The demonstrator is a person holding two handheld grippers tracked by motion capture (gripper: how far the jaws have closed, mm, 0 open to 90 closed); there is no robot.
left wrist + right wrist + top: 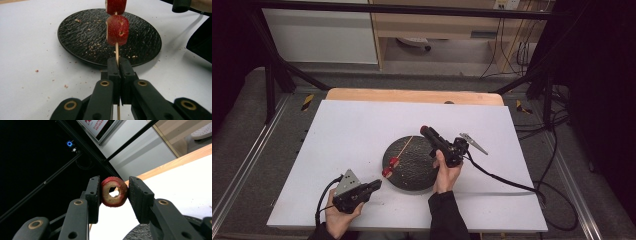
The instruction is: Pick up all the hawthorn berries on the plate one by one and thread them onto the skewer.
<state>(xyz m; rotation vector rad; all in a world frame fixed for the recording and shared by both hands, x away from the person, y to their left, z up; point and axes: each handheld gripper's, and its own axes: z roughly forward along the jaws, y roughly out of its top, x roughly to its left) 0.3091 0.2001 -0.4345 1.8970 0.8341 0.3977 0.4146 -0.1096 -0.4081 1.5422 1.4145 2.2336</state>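
High view: a white table point(362, 130) with a black textured plate point(414, 167) near its middle. The left gripper point(376, 185) sits low at the plate's near-left edge, held in the person's left hand point(337, 217), w/ a grey three-cornered plate on top. A thin wooden skewer point(404, 146) runs from its tips up and across the plate, carrying two red fruit pieces point(390, 166) close to the gripper end. The right gripper point(424, 130) is raised over the plate's far-right side, pointing up-left, gripped by the right hand point(446, 172); a red bit shows at its tip. Cables trail off both grippers.

Left gripper view: jaws pressed together on the skewer point(116, 51) – the stick passes straight through between the pads and stands up in front of the lens. Two strawberry-like red pieces point(117, 29) are threaded on it, one above the other, the upper cut off by the frame top. Behind them lies the plate point(82, 37), scattered w/ crumbs; more crumbs on the white surface around it.

Right gripper view: jaws pinch a red ring slice point(114, 191) – hollow centre, pale inside, red skin – held by its outer edges, left pad and right pad both touching. Gripper tilted upward, so dark frame bars and a wooden table edge point(175, 161) sit behind; a bit of plate rim point(140, 232) shows at the bottom.
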